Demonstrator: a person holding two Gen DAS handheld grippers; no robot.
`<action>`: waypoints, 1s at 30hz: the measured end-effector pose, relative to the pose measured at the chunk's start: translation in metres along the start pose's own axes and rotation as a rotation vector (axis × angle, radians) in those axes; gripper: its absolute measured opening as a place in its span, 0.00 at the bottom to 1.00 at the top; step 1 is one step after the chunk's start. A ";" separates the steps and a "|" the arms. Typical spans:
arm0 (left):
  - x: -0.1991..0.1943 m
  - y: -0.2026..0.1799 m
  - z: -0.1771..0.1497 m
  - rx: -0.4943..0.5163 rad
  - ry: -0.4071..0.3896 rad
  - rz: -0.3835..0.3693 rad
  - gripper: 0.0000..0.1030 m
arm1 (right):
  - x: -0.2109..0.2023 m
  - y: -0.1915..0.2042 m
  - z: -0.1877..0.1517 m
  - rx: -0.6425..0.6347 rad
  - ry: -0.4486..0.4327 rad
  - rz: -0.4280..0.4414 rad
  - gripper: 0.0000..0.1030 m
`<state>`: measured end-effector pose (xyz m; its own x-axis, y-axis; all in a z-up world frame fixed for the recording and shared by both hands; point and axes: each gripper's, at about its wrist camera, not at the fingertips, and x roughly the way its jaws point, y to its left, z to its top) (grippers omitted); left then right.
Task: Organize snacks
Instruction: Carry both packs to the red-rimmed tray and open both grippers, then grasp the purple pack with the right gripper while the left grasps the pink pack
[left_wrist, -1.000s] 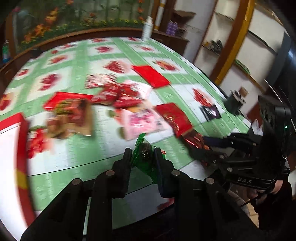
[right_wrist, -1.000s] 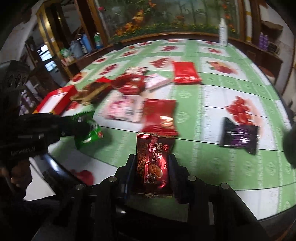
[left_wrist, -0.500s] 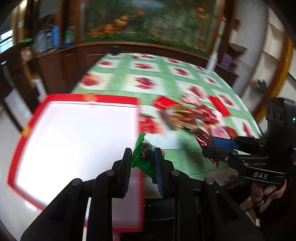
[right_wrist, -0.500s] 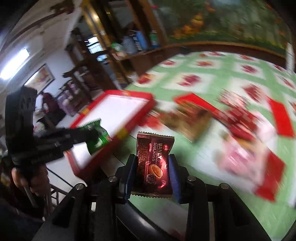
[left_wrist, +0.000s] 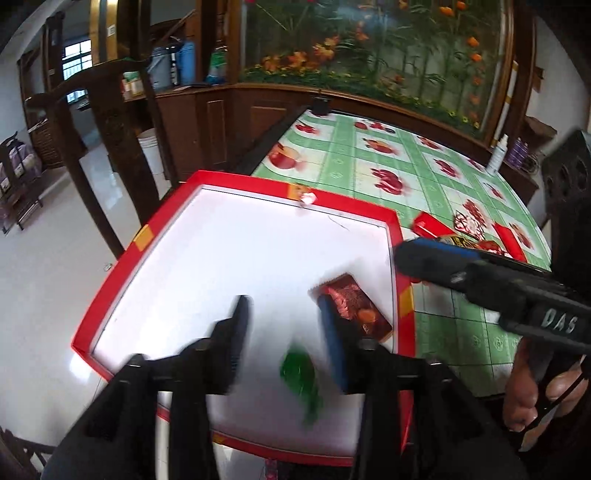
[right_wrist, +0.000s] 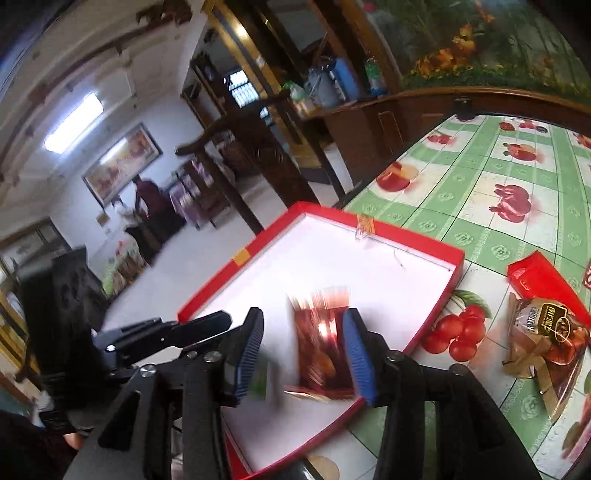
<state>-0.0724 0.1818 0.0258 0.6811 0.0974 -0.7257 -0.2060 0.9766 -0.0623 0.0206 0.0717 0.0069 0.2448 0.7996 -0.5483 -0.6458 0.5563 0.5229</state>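
Both tools hang over the red box (left_wrist: 400, 236) with white floor. The left tool (left_wrist: 284, 332) is wide, the blurred green packet (left_wrist: 299, 376) below it inside the box. The right tool (right_wrist: 303, 350) is wide too, the dark red packet (right_wrist: 319, 347) inside the box, near its desk-side wall.

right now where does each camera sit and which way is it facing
Left wrist: on the left gripper, looking down into the red box; its open fingers and the right gripper show.
Right wrist: on the right gripper, facing the box's near corner; open fingers show.
Shared: box, green packet, red packet.
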 end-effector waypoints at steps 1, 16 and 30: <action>-0.002 0.001 0.001 -0.004 -0.009 0.002 0.56 | -0.005 -0.005 -0.001 0.005 -0.019 -0.010 0.49; 0.001 -0.127 -0.007 0.288 0.055 -0.269 0.59 | -0.165 -0.112 -0.086 0.194 -0.183 -0.370 0.57; 0.019 -0.257 -0.015 0.563 0.117 -0.415 0.59 | -0.293 -0.190 -0.175 0.422 -0.222 -0.706 0.58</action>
<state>-0.0168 -0.0697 0.0176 0.5384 -0.2943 -0.7896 0.4702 0.8825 -0.0083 -0.0553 -0.3076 -0.0459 0.6535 0.2351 -0.7195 0.0242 0.9436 0.3303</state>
